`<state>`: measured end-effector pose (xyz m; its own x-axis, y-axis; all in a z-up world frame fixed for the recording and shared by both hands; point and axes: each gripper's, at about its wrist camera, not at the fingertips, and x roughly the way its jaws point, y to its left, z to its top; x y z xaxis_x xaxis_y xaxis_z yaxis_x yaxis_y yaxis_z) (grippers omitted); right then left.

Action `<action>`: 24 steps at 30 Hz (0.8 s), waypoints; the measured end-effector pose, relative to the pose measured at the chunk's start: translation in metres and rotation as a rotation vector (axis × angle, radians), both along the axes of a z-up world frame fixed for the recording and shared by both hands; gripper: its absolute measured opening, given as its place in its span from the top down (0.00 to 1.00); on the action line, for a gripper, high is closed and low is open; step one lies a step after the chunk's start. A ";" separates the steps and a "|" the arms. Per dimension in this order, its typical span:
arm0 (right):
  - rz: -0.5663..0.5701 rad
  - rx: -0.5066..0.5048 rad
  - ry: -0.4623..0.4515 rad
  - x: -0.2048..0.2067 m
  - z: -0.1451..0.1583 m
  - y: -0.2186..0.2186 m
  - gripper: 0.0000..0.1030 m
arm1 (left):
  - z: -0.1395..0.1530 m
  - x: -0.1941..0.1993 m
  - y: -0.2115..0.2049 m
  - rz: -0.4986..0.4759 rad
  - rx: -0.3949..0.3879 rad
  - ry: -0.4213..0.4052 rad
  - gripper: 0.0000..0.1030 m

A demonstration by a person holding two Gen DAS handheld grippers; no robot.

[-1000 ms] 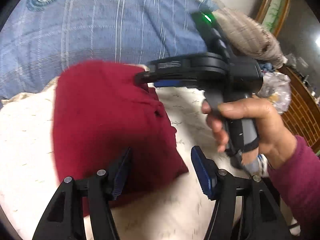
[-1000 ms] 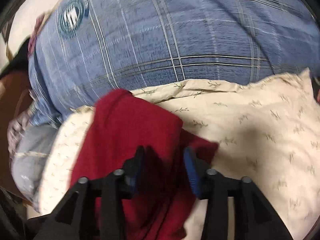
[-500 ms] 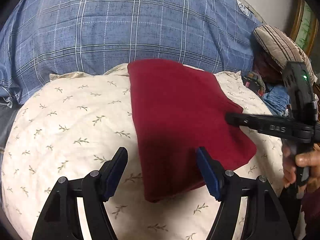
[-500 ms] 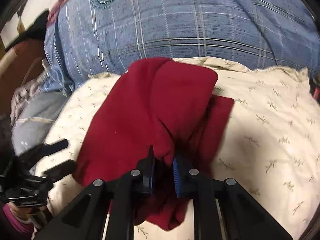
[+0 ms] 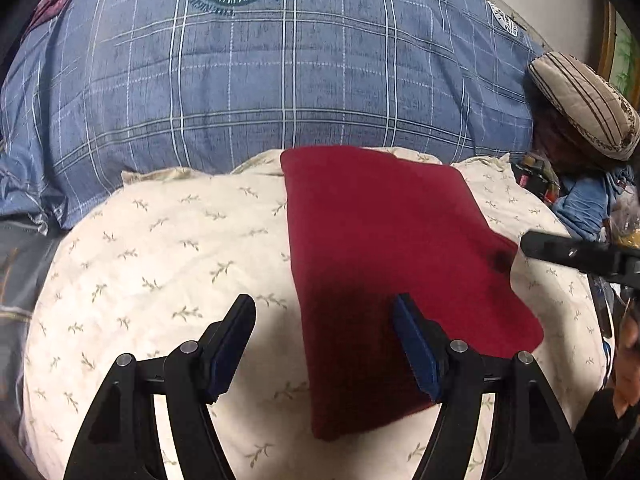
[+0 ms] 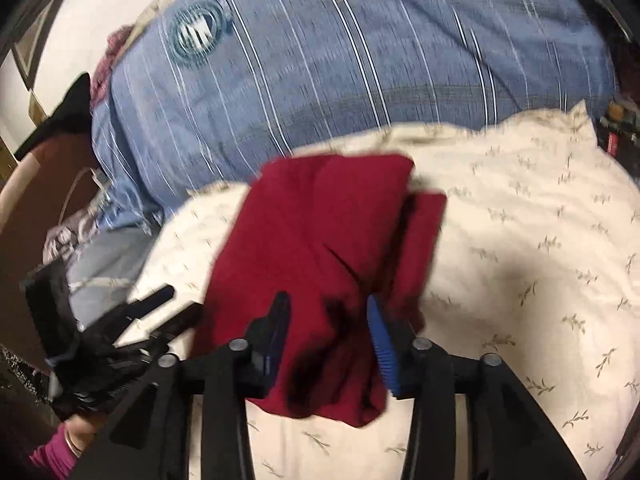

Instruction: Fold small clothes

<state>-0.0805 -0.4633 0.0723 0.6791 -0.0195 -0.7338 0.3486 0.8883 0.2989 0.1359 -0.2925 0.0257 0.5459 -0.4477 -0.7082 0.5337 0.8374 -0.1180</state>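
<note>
Dark red folded cloth (image 5: 384,264) lies flat on cream leaf-print pillow (image 5: 168,248), long axis running away toward blue plaid pillow (image 5: 280,80). Left tool (image 5: 324,340) angled down, jaws apart, empty. Right tool (image 6: 328,336) angled down over cloth's near edge, jaws opening, pads clear of the fabric.

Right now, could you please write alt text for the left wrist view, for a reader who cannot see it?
A folded dark red cloth garment lies flat on a cream pillow with a leaf print. The left gripper hovers open over the garment's near edge. Behind lies a blue plaid quilt; the right gripper pokes in from the right.
</note>
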 end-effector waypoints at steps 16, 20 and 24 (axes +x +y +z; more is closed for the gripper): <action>-0.042 0.007 0.052 0.028 -0.059 -0.028 0.45 | -0.036 0.029 -0.030 -0.053 -0.047 0.125 0.23; -0.103 0.027 -0.026 0.018 -0.050 -0.043 0.17 | -0.033 0.049 -0.020 -0.070 -0.101 0.187 0.21; -0.132 0.102 -0.049 0.019 -0.054 -0.063 0.16 | -0.035 0.068 -0.016 -0.076 -0.138 0.207 0.18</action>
<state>-0.0614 -0.5259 0.0178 0.7108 -0.0377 -0.7024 0.4427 0.8000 0.4050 0.2037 -0.3087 -0.0095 0.3563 -0.5824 -0.7307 0.5470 0.7640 -0.3422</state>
